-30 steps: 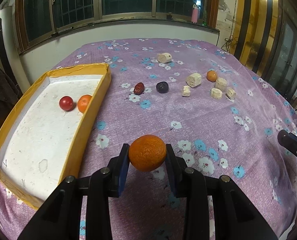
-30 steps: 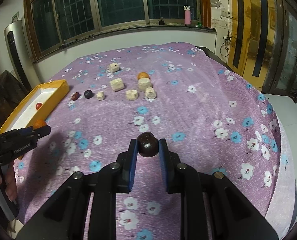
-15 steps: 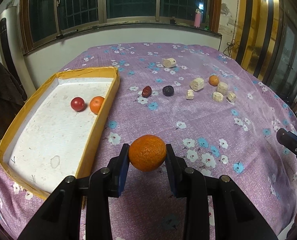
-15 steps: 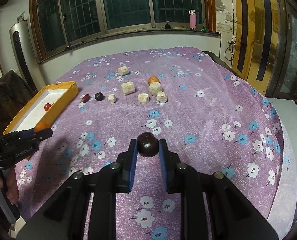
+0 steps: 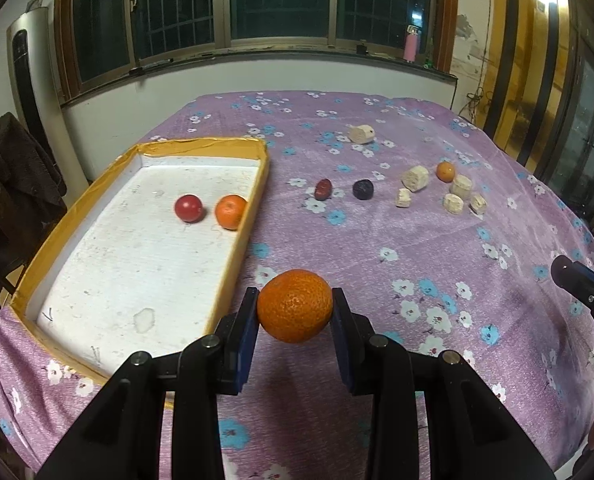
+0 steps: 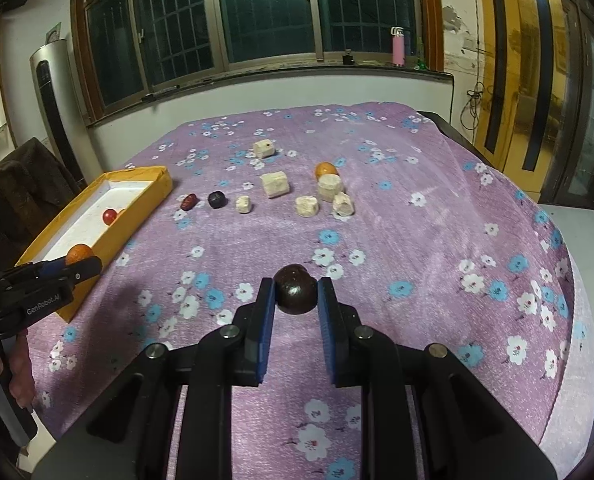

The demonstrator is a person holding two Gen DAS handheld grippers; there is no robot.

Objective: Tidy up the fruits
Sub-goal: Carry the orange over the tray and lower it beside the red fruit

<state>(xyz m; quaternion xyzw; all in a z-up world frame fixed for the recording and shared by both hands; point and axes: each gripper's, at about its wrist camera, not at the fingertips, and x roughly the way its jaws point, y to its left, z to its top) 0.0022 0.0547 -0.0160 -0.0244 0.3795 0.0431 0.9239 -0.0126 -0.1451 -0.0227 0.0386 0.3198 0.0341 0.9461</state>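
Note:
My left gripper [image 5: 294, 314] is shut on a mandarin orange [image 5: 295, 305], held above the purple flowered cloth just right of the yellow-rimmed tray [image 5: 241, 236]. In the tray lie a red fruit [image 5: 188, 208] and a small orange [image 5: 230, 211]. My right gripper [image 6: 296, 298] is shut on a dark brown round fruit [image 6: 295, 288] over the cloth's near middle. In the right wrist view the left gripper [image 6: 77, 266] with its orange [image 6: 79, 253] hangs by the tray's near corner. A red date [image 5: 322, 189], a dark plum [image 5: 363, 189] and a little orange [image 5: 445, 171] lie on the cloth farther back.
Several pale cork-like chunks [image 5: 415, 178] lie scattered among the far fruits, one [image 5: 361, 134] farther back. The table ends at a wall with windows behind and drops off at the right edge [image 6: 577, 320]. A dark garment [image 5: 9, 184] hangs left of the tray.
Both grippers have drawn back and risen slightly, so the tray and far objects look smaller and more of the room shows. Each grip is unchanged.

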